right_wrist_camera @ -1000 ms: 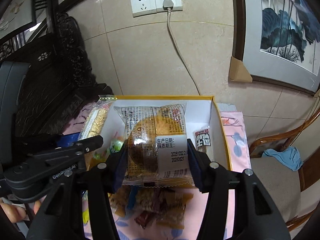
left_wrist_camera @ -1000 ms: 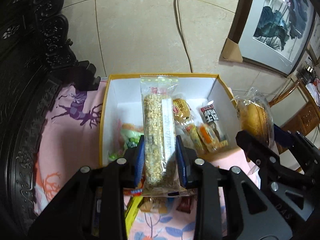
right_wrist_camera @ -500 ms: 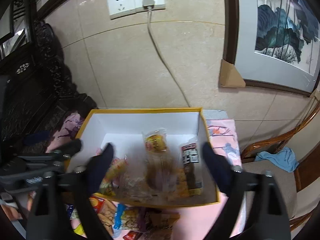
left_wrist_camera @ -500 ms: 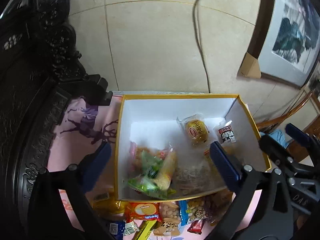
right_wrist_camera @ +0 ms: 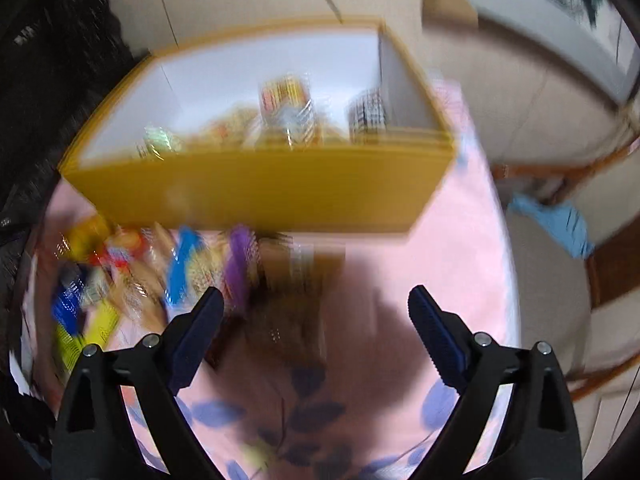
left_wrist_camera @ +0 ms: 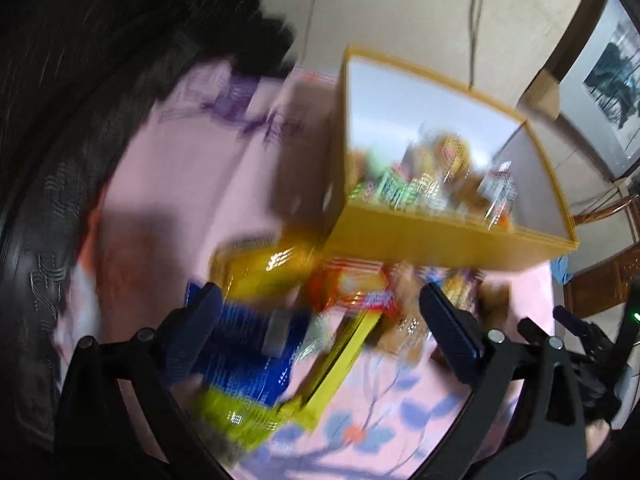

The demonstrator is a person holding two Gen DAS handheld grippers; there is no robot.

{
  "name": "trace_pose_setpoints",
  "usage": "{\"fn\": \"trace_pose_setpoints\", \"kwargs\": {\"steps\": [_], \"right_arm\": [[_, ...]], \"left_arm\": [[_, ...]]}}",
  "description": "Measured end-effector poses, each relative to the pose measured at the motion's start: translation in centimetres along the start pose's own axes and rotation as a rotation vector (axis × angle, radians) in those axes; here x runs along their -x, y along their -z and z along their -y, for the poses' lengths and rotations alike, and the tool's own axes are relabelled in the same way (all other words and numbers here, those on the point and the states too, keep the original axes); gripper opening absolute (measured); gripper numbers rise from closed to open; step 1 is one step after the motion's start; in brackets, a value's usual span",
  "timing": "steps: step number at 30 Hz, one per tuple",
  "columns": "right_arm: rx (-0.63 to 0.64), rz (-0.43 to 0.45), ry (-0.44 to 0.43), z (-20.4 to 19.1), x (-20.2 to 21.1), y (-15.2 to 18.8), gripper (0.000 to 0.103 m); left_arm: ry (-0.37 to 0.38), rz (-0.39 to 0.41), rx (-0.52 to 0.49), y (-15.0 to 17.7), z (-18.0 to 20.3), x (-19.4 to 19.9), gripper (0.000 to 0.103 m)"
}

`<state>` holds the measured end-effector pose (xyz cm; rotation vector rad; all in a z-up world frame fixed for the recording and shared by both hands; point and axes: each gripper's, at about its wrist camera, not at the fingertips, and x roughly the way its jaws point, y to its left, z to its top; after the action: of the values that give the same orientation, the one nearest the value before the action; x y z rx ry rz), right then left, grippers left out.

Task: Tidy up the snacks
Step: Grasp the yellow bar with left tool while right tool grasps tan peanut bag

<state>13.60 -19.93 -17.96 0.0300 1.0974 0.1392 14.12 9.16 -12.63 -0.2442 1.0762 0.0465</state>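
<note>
Both views are motion-blurred. A yellow box [left_wrist_camera: 440, 240] with white inner walls holds several snack packets [left_wrist_camera: 420, 184]; it also shows in the right wrist view [right_wrist_camera: 256, 196]. Loose snacks lie on the pink cloth in front of it: a blue and yellow-green packet [left_wrist_camera: 248, 364], an orange packet [left_wrist_camera: 352, 284], and a mixed pile [right_wrist_camera: 180, 264]. My left gripper [left_wrist_camera: 320, 320] is open and empty, low over the loose packets. My right gripper [right_wrist_camera: 316, 320] is open and empty above the cloth, right of the pile.
A pink floral cloth [right_wrist_camera: 460, 240] covers the table. Dark carved furniture [left_wrist_camera: 60, 120] stands at the left. A tiled wall with a cable [left_wrist_camera: 476, 20] and a framed picture [left_wrist_camera: 616, 64] lies behind. A blue cloth [right_wrist_camera: 556, 220] lies on a chair at the right.
Both grippers dropped their packets into the box, opened wide, then swung back and down from above the box to the loose snacks in front of it.
</note>
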Motion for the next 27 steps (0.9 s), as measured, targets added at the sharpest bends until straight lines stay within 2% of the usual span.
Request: {"fn": "trace_pose_setpoints", "kwargs": {"steps": [3, 8, 14, 15, 19, 21, 23, 27], "right_arm": [[-0.007, -0.032, -0.004, -0.2, -1.5, 1.0, 0.094], [0.008, -0.028, 0.041, -0.8, -3.3, 0.7, 0.094], [0.061, -0.050, 0.093, -1.7, -6.6, 0.6, 0.088], [0.062, -0.023, 0.089, -1.8, -6.5, 0.7, 0.085], [0.127, 0.026, 0.019, -2.8, -5.7, 1.4, 0.046], [0.156, 0.020, 0.025, -3.6, -5.4, 1.7, 0.044], [0.116, -0.023, -0.030, -3.4, -5.0, 2.1, 0.044], [0.119, -0.068, -0.077, -3.3, -3.6, 4.3, 0.044]], "left_arm": [[-0.011, -0.041, 0.018, 2.1, -1.7, -0.1, 0.100], [-0.044, -0.060, 0.013, 4.1, -3.4, 0.7, 0.100], [-0.047, -0.057, -0.023, 5.9, -3.0, 1.3, 0.100], [-0.041, -0.060, -0.036, 6.0, -2.6, 1.2, 0.100], [-0.020, -0.062, -0.128, 6.9, 0.2, 0.3, 0.100], [-0.010, -0.068, -0.170, 7.3, 1.4, -0.6, 0.100], [-0.011, -0.067, -0.224, 7.5, 2.7, -2.0, 0.100], [-0.036, -0.097, -0.301, 7.6, 4.3, -5.2, 0.100]]}}
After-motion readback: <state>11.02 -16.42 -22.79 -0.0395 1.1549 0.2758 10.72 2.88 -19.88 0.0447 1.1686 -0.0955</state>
